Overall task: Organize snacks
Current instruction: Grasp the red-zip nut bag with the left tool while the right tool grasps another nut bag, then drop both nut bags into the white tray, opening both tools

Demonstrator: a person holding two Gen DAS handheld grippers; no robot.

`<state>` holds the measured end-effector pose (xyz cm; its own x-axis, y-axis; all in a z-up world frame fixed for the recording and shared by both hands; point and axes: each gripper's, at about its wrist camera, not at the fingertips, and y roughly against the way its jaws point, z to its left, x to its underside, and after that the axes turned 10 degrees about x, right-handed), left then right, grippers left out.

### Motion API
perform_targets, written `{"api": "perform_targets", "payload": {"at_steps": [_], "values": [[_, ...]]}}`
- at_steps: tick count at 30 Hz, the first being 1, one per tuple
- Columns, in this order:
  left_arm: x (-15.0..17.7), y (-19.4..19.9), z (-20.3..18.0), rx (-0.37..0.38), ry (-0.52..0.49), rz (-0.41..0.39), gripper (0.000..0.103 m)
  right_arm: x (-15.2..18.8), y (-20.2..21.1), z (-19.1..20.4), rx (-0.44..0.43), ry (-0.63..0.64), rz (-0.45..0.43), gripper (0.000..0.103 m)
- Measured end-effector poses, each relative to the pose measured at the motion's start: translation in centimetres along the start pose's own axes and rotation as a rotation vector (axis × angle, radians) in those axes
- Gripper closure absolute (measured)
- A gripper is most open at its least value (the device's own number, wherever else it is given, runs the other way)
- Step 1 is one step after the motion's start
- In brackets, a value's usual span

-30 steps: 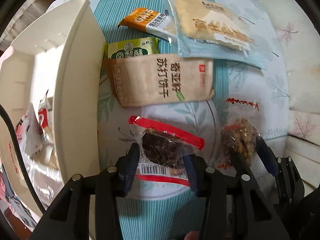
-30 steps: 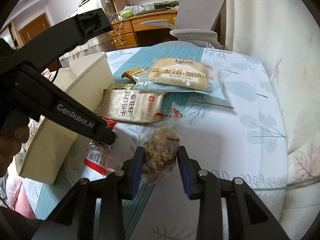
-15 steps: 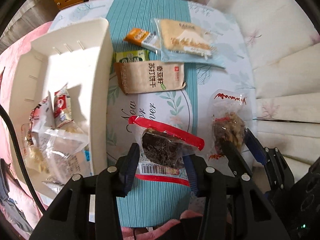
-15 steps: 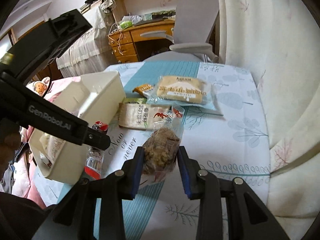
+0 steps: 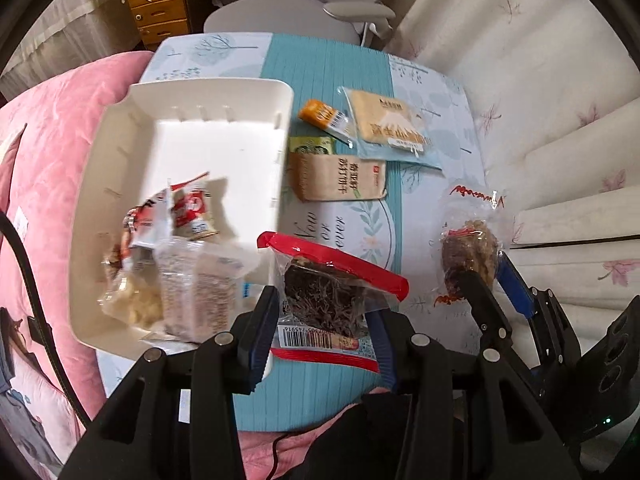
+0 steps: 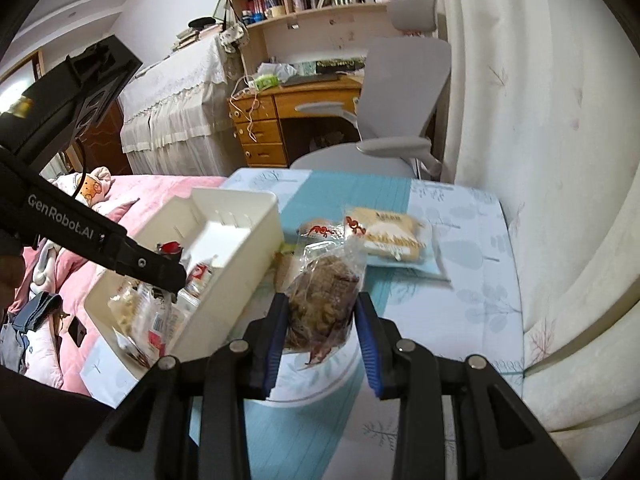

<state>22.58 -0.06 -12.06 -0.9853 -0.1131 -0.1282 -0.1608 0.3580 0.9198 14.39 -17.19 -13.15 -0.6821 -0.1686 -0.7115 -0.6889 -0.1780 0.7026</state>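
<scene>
My left gripper (image 5: 320,332) is shut on a clear, red-edged packet of dark dried snack (image 5: 328,296), held in the air above the table's near edge, just right of the white bin (image 5: 192,128). My right gripper (image 6: 320,328) is shut on a clear bag of brown nutty snack (image 6: 324,296), also lifted; the same bag (image 5: 470,252) and right gripper (image 5: 484,284) show at the right of the left wrist view. The bin (image 6: 240,248) holds several wrapped snacks. On the table lie a tan cracker pack (image 5: 340,178), a green packet (image 5: 312,146), an orange bar (image 5: 324,116) and a pale blue bread pack (image 5: 392,128).
The table with a teal runner (image 5: 332,64) stands between a pink bed (image 5: 44,152) on the left and a cream sofa (image 5: 560,100) on the right. A grey office chair (image 6: 400,92) and a wooden desk (image 6: 264,120) are beyond the far edge.
Both grippers have risen with their packets still held, so the table and bin look smaller and farther below. The bin's contents have come into view. The snacks left on the table have not moved.
</scene>
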Motion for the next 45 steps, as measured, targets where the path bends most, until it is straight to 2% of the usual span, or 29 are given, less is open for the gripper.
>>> {"api": "perform_targets", "payload": {"at_steps": [13, 19, 31, 34, 35, 36, 38, 45], "values": [[0.1, 5.8, 6.6, 0.016, -0.081, -0.036, 0.06, -1.9, 2.3, 7.3, 0.019, -0.051, -0.048, 0.069], [-0.2, 7.5, 9.7, 0.037, -0.12, -0.049, 0.06, -2.7, 2.3, 10.6, 0.029, -0.095, -0.056, 0.069], [-0.9, 10.2, 15.5, 0.109, -0.261, -0.094, 0.06, -3.6, 0.5, 18.0, 0.029, -0.168, -0.06, 0.069], [-1.1, 9.9, 16.8, 0.124, -0.27, -0.096, 0.056, -3.6, -0.3, 18.9, 0.046, -0.213, -0.061, 0.068], [-1.2, 9.8, 17.2, 0.119, -0.268, -0.097, 0.052, -3.6, -0.7, 18.9, 0.048, -0.232, -0.05, 0.065], [-1.2, 9.5, 17.7, 0.11, -0.264, -0.095, 0.046, -3.5, -1.2, 19.0, 0.051, -0.253, -0.027, 0.056], [-1.2, 9.2, 18.2, 0.1, -0.263, -0.087, 0.039, -3.2, -1.8, 19.0, 0.059, -0.288, 0.01, 0.051], [-1.3, 7.9, 19.2, 0.093, -0.266, -0.054, 0.033, -1.6, -2.4, 18.9, 0.086, -0.368, 0.086, 0.05]]}}
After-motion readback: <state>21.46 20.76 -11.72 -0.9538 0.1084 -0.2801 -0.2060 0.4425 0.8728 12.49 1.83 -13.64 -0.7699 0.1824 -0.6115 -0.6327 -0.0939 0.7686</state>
